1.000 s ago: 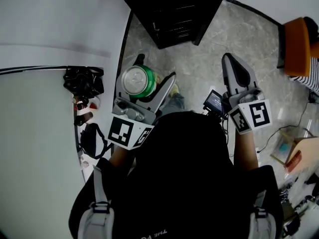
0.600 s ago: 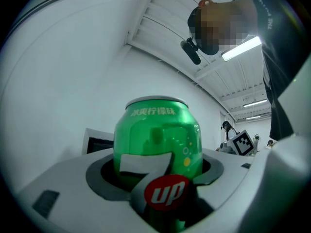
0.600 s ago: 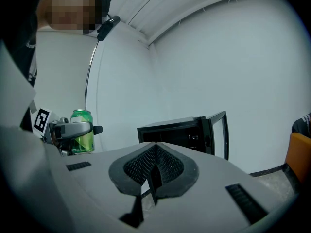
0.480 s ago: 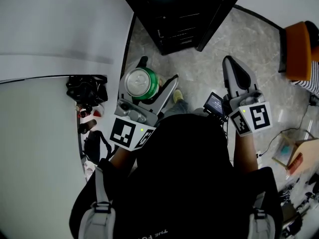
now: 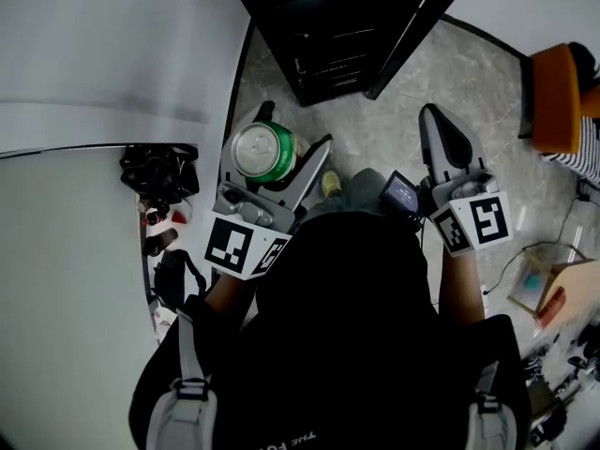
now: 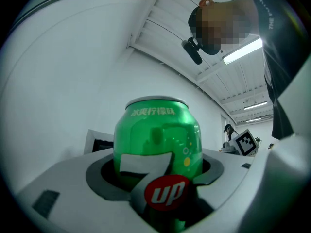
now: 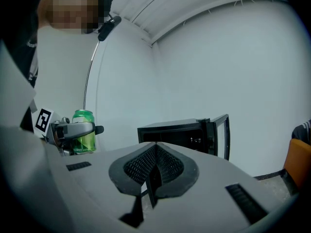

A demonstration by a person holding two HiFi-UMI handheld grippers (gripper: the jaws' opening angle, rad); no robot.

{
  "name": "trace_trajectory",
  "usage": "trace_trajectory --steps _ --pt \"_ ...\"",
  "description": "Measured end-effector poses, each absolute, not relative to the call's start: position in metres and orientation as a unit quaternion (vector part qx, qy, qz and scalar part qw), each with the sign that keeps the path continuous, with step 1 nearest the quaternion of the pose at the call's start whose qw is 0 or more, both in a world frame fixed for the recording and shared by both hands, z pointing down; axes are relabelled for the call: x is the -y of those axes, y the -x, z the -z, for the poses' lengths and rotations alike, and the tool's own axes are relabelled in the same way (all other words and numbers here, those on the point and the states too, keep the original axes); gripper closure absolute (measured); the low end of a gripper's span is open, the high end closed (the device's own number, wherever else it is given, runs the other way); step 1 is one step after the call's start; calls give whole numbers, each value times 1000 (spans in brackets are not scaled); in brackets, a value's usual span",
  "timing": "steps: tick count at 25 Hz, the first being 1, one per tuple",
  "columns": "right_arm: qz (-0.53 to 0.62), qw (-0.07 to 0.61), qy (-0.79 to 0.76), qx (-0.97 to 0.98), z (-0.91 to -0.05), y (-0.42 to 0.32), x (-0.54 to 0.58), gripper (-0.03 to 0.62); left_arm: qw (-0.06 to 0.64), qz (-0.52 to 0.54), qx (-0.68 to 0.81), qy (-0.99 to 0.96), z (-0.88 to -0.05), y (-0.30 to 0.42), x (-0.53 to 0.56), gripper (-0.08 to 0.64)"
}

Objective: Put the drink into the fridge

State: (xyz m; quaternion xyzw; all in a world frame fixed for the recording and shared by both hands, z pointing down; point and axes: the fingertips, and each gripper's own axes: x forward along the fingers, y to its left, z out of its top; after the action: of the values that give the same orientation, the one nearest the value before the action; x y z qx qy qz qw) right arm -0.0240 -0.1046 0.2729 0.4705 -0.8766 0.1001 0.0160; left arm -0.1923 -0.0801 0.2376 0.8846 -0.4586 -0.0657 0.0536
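A green 7up can [image 5: 263, 150] stands upright between the jaws of my left gripper [image 5: 281, 143], which is shut on it. In the left gripper view the can [image 6: 158, 147] fills the middle, held at its lower half. In the right gripper view the same can [image 7: 83, 131] and the left gripper show at the left. My right gripper [image 5: 439, 125] is shut with nothing in it, its jaws pressed together [image 7: 154, 154]. The small black fridge [image 5: 342, 17] stands ahead on the floor, its door [image 7: 221, 136] swung open to the right.
A white table [image 5: 75, 279] lies at my left, with black bags [image 5: 157, 169] by its edge. An orange seat [image 5: 559, 97] stands at the far right. Cables and boxes [image 5: 544, 284] lie on the marble floor at the right. A white wall rises behind the fridge.
The view has shifted slightly nearer the fridge. Both grippers keep their places before me, and the can stays in the left one.
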Motion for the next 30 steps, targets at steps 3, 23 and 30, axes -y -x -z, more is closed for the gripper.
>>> trace_trajectory --steps 3,23,30 --pt "-101 9 -467 878 -272 25 105 581 55 65 462 -883 -237 193 80 221" --pt "-109 20 -462 880 -280 5 164 581 56 47 464 -883 -240 166 138 221" --pt "-111 19 -445 888 -279 -4 200 581 53 43 469 -880 -244 149 171 221"
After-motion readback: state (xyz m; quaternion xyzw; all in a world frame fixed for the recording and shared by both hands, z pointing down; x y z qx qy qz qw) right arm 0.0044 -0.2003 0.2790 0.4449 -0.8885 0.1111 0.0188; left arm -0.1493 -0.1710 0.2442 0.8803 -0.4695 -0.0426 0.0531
